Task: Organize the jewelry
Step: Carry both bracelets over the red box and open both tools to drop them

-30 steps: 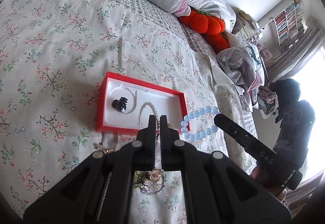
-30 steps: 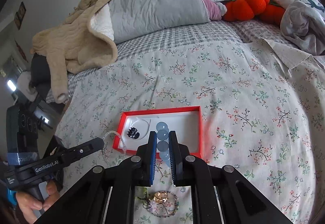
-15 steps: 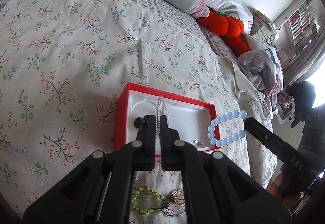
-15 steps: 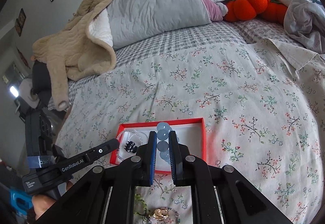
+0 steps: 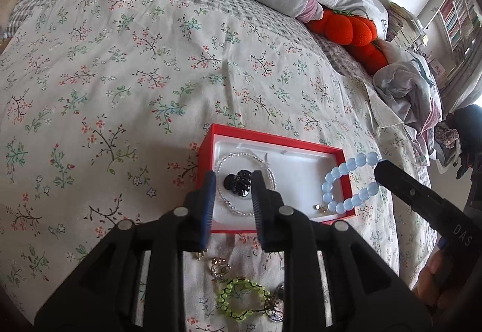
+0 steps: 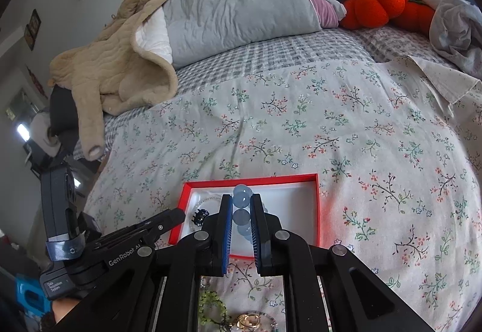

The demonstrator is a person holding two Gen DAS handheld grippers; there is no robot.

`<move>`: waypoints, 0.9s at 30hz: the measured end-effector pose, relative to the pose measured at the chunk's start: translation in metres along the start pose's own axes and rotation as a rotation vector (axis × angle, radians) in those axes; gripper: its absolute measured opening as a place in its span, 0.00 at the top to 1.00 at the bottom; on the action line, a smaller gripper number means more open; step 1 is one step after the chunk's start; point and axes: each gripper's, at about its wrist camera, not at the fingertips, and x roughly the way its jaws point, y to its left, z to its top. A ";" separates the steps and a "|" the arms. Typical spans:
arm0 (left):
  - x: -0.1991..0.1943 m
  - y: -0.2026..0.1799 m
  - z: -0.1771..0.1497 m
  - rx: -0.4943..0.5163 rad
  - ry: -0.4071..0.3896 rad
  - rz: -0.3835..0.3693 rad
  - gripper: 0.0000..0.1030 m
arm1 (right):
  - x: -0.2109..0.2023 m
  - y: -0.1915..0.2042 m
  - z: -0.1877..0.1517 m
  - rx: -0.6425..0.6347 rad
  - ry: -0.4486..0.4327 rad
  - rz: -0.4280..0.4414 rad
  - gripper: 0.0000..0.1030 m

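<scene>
R gripper (image 6: 241, 222) is clamped on the blue bead bracelet (image 5: 349, 186), dangling over the red box (image 5: 346, 169) at its 3 o'clock edge w/ L gripper (image 5: 233, 190) spread wide, empty; beads light, slick, floppy, so pinch across one bead.

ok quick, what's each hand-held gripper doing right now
Left hand-held gripper: open, empty, above the red box.
Right hand-held gripper: shut on the blue bead bracelet, over the box.

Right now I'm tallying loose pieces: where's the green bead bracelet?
Left wrist view: green bead bracelet lies on the floral bedspread, outside the red box, beside a gold ring.
</scene>
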 end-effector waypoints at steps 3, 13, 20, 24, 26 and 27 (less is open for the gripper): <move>-0.008 0.004 -0.001 0.008 -0.003 0.034 0.72 | 0.003 0.004 0.000 -0.004 0.005 0.001 0.89; -0.018 0.020 -0.012 0.062 0.035 0.142 0.61 | 0.023 0.005 -0.004 -0.019 0.042 -0.027 0.89; -0.017 0.019 -0.017 0.091 0.056 0.165 0.51 | 0.026 -0.014 -0.005 -0.023 0.054 -0.113 0.89; -0.016 0.016 -0.018 0.102 0.061 0.169 0.47 | 0.026 -0.018 -0.007 -0.039 0.058 -0.145 0.88; -0.016 0.014 -0.019 0.110 0.065 0.172 0.46 | 0.024 -0.019 -0.007 -0.046 0.054 -0.153 0.88; -0.016 0.014 -0.019 0.114 0.067 0.175 0.44 | 0.023 -0.019 -0.007 -0.048 0.053 -0.154 0.87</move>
